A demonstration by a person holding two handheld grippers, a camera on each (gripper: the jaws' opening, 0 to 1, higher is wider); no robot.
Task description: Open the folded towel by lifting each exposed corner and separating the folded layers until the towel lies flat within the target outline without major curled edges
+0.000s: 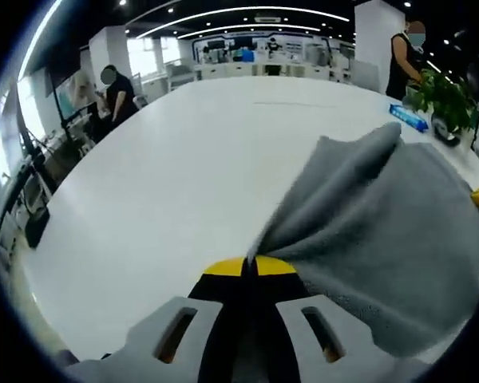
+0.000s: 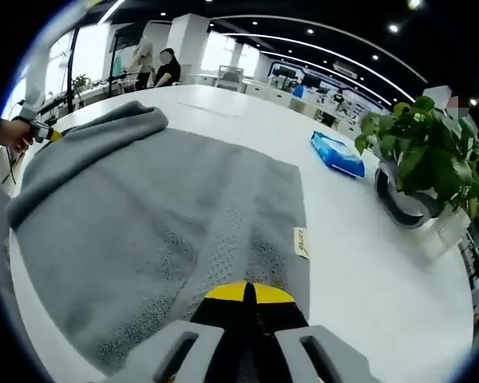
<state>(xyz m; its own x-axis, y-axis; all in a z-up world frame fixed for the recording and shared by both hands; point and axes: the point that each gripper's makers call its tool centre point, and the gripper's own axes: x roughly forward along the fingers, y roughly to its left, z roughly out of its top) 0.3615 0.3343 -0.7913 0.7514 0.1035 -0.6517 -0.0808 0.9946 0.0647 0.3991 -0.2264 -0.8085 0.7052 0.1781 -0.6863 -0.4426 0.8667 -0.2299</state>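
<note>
In the left gripper view, the left gripper [image 1: 251, 267] rises from the bottom edge with its yellow-tipped jaws pressed together, pinching a corner of a grey towel [image 1: 383, 239]. The towel fans out from that pinched corner toward the right, lifted off the white desk [image 1: 168, 183] in soft folds, with one peak of cloth standing up near the far right. Beyond it on the desk lie a flat blue packet [image 1: 409, 117] and a potted plant [image 1: 445, 100] with green leaves, close to the desk's far right edge. A person in dark clothes stands behind the plant, and others stand at the left in a bright open office with ceiling light strips. In the right gripper view, the right gripper [image 2: 247, 297] also comes up from the bottom, its yellow-tipped jaws closed on the near edge of the towel [image 2: 168, 223]. From here the towel spreads away across the desk [image 2: 367, 263], mostly flat, with a small pale label [image 2: 301, 242] at its right edge. Its left side is raised and rolled over into a thick fold that runs to the far left, where a hand [image 2: 16, 134] holds the other gripper at the cloth's corner. To the right of the towel, well apart from it, sit the blue packet [image 2: 337, 154] and the leafy potted plant [image 2: 415, 159] in a round pot.
</note>
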